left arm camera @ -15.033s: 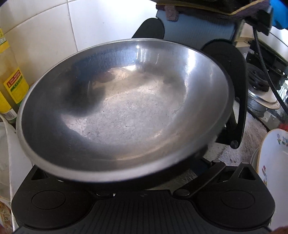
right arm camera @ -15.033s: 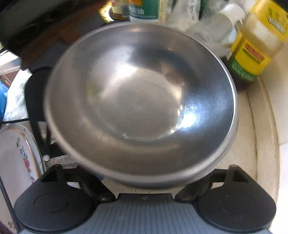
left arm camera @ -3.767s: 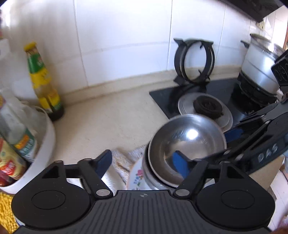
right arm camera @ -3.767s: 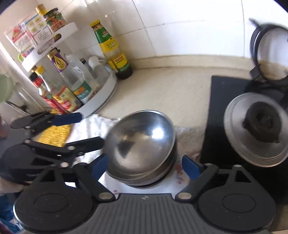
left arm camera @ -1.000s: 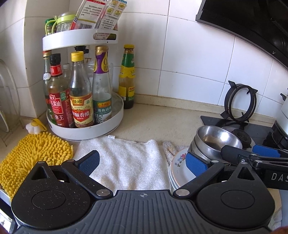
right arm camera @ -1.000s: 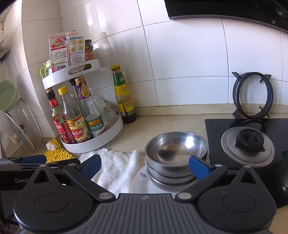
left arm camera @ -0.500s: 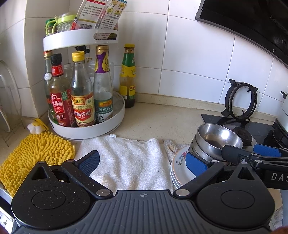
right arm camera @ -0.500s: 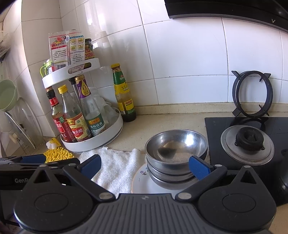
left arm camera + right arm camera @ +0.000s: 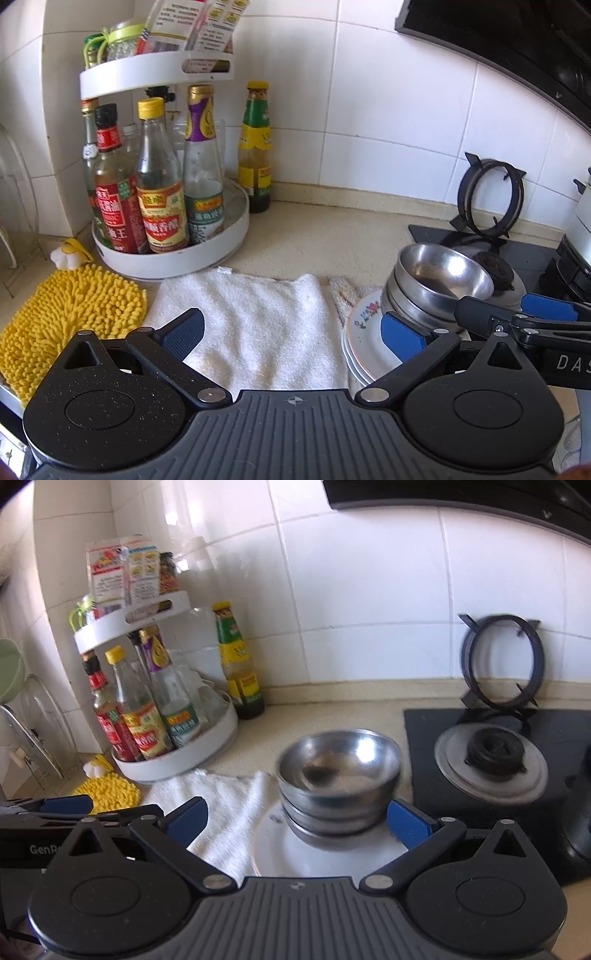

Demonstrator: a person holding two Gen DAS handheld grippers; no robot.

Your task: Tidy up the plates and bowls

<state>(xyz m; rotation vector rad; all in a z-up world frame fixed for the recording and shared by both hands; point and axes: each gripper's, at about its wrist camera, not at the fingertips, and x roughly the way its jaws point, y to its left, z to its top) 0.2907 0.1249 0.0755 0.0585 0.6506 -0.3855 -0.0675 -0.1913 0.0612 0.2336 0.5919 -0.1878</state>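
On the surface: steel bowls (image 9: pixel 339 775) are seen nested on stacked floral plates (image 9: pixel 364 332), beside the white towel (image 9: pixel 251 317).
Change: both tongs have been drawn back from the stack; the organizing is judged complete.
Left tongs (image 9: pixel 291 328): spread, empty.
Right tongs (image 9: pixel 297 821): spread, empty.
Turntable rack (image 9: pixel 207 254): sauce bottles (image 9: pixel 159 192) held.

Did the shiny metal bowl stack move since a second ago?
No. The stack of shiny metal bowls sits on the white flowered plates beside the round stove burner, as before. Only the camera shifted slightly.
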